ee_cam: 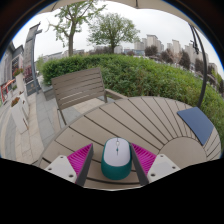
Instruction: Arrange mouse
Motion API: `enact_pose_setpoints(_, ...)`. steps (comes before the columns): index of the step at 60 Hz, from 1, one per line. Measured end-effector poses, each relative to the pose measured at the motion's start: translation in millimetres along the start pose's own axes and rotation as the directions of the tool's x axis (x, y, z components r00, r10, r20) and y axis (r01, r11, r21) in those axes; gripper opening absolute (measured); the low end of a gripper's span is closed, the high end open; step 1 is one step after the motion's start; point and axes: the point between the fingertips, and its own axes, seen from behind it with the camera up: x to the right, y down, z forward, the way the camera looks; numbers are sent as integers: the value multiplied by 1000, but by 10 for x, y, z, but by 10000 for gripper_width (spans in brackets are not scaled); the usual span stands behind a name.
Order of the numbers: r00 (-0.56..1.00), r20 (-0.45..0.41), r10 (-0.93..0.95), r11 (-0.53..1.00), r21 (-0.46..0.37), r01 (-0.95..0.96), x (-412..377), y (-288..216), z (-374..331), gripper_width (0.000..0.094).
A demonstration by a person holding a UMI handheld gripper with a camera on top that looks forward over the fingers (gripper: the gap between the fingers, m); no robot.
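Note:
A white mouse with a teal base [116, 157] lies on the round wooden slatted table [130, 118]. It stands between my two fingers, with a narrow gap showing at each side. My gripper [113, 163] is open around it, low over the table's near part. The pink pads [81, 158] flank the mouse left and right. A dark blue mouse mat [197, 124] lies on the table to the right, beyond the fingers and apart from the mouse.
A wooden slatted chair [80, 90] stands behind the table to the left. A green hedge [140, 72] runs behind it, with trees and buildings beyond. Paved ground [30, 125] lies to the left.

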Motion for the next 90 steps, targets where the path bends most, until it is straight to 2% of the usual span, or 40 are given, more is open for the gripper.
enact_pose_setpoints(1, 1000, -4, 2, 1000, 1, -2, 10, -4, 2, 691)
enact_pose_setpoints(3, 1000, -14, 4, 1000, 1, -4, 34, -1, 11, 453)
enact_pose_setpoints(7, 1000, -17, 19, 1000, -10, -19, 85, -11, -17, 419)
enact_pose_setpoints(11, 998, 26, 55, 998, -27, -55, 101, -118, -93, 415)
enact_pose_setpoints(16, 997, 42, 61, 998, 29, -62, 364, -572, -358, 417)
enact_pose_setpoints(20, 999, 30, 35, 994, 104, -38, 750, -971, -422, 416)
enact_pose_setpoints(26, 999, -38, -13, 986, 163, 19, 1664, -1387, -402, 415)
enact_pose_setpoints(29, 995, -98, -21, 986, 160, 37, 2130, -1445, -324, 415)
enact_pose_setpoints(38, 988, -155, -28, 990, 134, 49, 3306, -1407, -66, 416)
enact_pose_setpoints(46, 990, -131, -56, 994, 86, 68, 3823, -1047, 190, 416)
enact_pose_setpoints(54, 992, -103, -71, 996, 39, 76, 4060, -649, 366, 458)
enact_pose_setpoints(59, 995, -80, -64, 997, 36, 67, 4099, -546, 383, 528)
enact_pose_setpoints(60, 995, -81, -59, 997, 37, 62, 4114, -543, 372, 566)
enact_pose_setpoints(64, 993, -113, -36, 999, 30, 40, 4224, -539, 255, 852)
enact_pose_setpoints(69, 991, -133, 5, 1000, 7, -4, 4269, -573, -43, 845)
enact_pose_setpoints(81, 992, -87, 97, 992, -69, -103, 3982, -613, -1611, 852)
enact_pose_setpoints(90, 993, -77, 90, 985, -142, -101, 3796, -428, -2723, 853)
